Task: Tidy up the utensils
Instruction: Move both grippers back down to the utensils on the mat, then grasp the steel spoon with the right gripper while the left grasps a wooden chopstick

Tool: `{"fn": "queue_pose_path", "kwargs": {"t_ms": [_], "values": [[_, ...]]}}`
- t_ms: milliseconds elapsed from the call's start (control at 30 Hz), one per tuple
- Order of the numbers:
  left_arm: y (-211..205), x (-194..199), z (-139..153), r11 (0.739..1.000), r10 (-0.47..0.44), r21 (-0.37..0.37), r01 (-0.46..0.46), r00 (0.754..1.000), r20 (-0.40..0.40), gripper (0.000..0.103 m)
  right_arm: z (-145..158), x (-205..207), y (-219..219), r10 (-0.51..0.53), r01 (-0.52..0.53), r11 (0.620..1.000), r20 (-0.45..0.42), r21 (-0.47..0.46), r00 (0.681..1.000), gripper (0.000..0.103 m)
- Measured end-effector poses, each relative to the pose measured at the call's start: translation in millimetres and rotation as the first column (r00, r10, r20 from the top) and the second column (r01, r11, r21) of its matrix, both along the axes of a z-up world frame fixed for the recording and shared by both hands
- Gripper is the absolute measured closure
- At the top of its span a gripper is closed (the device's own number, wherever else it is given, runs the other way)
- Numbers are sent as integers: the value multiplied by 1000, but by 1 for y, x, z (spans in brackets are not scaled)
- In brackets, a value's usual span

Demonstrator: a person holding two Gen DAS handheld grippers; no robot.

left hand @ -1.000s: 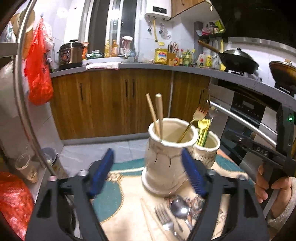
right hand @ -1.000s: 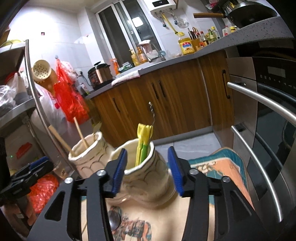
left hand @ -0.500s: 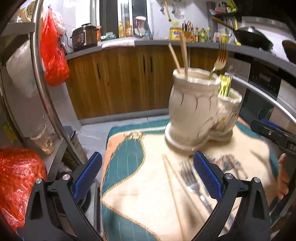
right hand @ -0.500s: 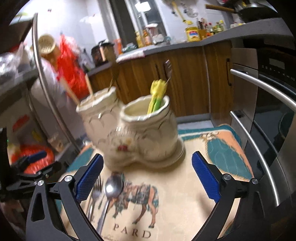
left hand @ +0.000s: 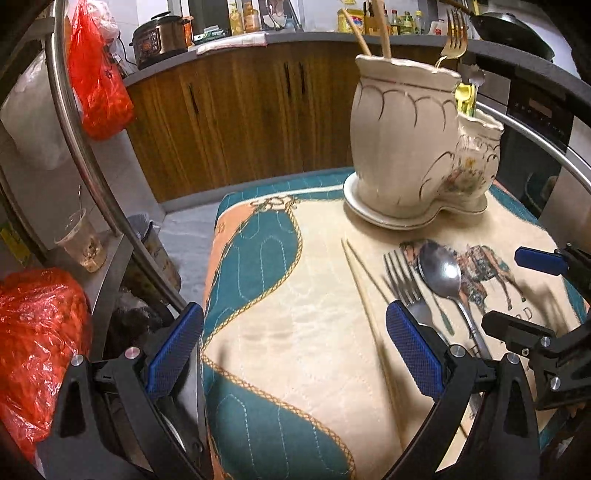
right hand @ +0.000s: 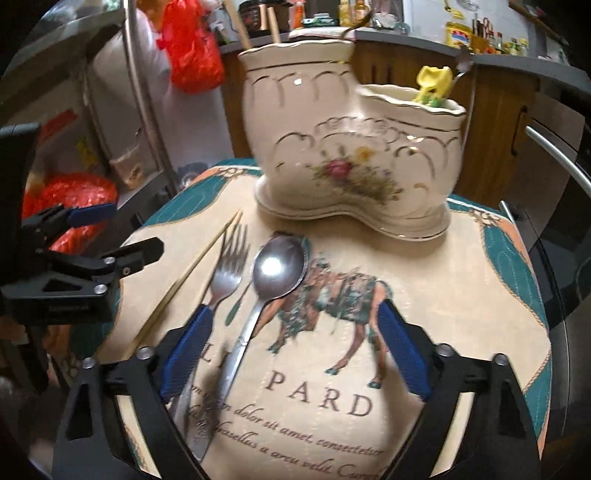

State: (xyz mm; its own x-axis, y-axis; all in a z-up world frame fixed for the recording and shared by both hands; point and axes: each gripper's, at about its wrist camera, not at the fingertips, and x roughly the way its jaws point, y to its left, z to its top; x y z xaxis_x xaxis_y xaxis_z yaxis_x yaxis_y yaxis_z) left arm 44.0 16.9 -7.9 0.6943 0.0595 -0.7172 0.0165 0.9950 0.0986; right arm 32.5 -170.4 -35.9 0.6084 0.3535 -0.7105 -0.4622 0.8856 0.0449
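From the left wrist, the left gripper (left hand: pixel 295 350) gapes empty over a cream-and-teal printed cloth (left hand: pixel 295 332); a cream ceramic double utensil holder (left hand: pixel 413 147) stands at one o'clock before wooden cabinets (left hand: pixel 240 122). From the right wrist, the right gripper (right hand: pixel 291 354), jaws closing, straddles a steel spoon (right hand: pixel 273 273); a steel fork (right hand: pixel 229 266) lies just beside it at ten o'clock.

This is a home kitchen. Wooden cabinets (left hand: pixel 236 122) run under a grey counter (left hand: pixel 314 37) that carries a rice cooker (left hand: pixel 159 38), oil and sauce bottles (left hand: pixel 245 16) and a folded cloth (left hand: pixel 232 38). A wok (left hand: pixel 511 27) sits at the far right, above a built-in oven (right hand: pixel 554 147) with a steel handle. Red plastic bags (left hand: pixel 98 74) hang from a metal rack (left hand: pixel 85 147). A ceramic utensil holder (right hand: pixel 351 147) stands on a cloth-covered table (left hand: pixel 295 332).
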Motion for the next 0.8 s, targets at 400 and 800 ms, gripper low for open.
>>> {"fn": "queue_pose_path", "kwargs": {"t_ms": [400,800], "values": [[-4,-2,-4,1000,-16,20,17,1000,-25,6,-15,-1,27,30,-34,998,-72,-53,997,71],[-9,2,-9,998,-63,-26,62,996,-61,19,-11,10,12,-23,23,1000,-95,0,995,96]]}}
